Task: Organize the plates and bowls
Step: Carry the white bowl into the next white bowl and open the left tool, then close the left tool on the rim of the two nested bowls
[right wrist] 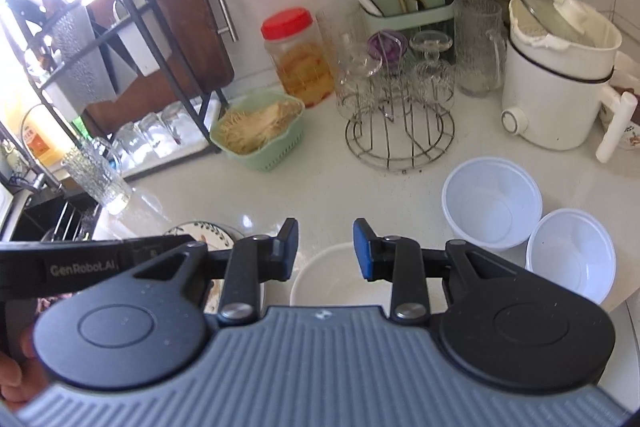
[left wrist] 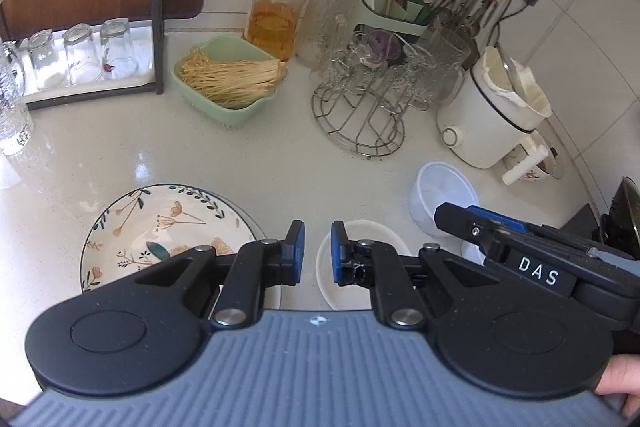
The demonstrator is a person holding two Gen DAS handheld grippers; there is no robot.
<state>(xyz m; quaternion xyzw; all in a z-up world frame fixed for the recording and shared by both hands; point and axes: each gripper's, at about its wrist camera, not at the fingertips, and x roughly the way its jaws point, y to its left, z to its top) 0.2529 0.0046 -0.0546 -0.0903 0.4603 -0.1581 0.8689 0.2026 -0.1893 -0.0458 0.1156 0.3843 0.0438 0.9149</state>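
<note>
A floral plate point(left wrist: 160, 227) lies on the white counter, left of my left gripper point(left wrist: 317, 253), which is open and empty above a small white dish point(left wrist: 362, 239). The plate's edge also shows in the right wrist view point(right wrist: 200, 229). My right gripper point(right wrist: 325, 249) is open and empty above the same white dish point(right wrist: 332, 275). Two white plastic bowls point(right wrist: 492, 203) point(right wrist: 570, 259) stand upright to its right. One bowl point(left wrist: 440, 195) shows in the left wrist view, partly hidden behind the right gripper's body.
A wire glass rack point(left wrist: 360, 115), green basket of noodles point(left wrist: 228, 79), red-lidded jar point(left wrist: 278, 11), utensil holder point(left wrist: 392, 7) and white cooker point(left wrist: 488, 111) crowd the back. A shelf with upturned glasses point(left wrist: 80, 55) stands at left; a tall glass point(right wrist: 96, 175) stands near it.
</note>
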